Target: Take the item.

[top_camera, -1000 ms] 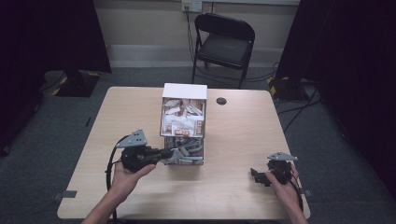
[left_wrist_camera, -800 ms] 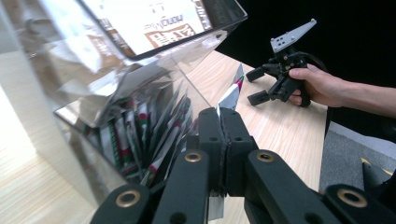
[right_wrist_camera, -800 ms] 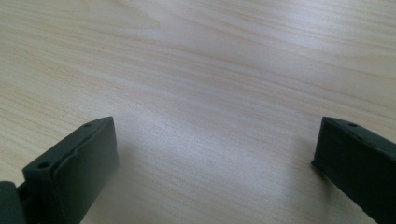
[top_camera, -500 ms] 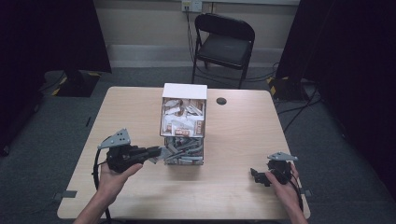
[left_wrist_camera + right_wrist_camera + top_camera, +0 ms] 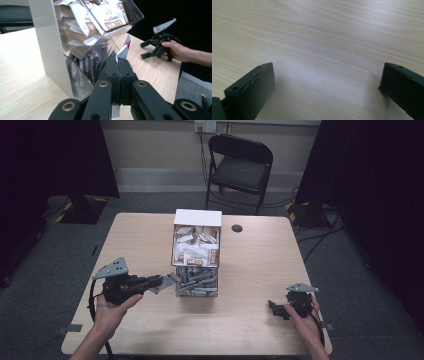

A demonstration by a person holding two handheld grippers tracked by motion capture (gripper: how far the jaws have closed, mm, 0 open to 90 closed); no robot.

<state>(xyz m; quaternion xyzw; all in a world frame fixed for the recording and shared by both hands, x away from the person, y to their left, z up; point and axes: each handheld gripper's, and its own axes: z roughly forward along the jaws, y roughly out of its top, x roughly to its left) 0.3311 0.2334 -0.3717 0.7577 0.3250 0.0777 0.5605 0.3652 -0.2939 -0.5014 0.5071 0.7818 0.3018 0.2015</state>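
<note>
Beside the dispenser [image 5: 196, 255], left tongs [image 5: 119, 65] pinch a packet [image 5: 124, 50].

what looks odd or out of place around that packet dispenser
Nothing is spilled or damaged. The one thing out of its place is a packet clamped in the left gripper, just outside the dispenser's lower bin. The right gripper rests open on the table.

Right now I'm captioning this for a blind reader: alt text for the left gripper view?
The left gripper, jaws shut on a thin packet, sits beside a clear dispenser full of packets, with the right gripper open farther off on the wooden table.
</note>
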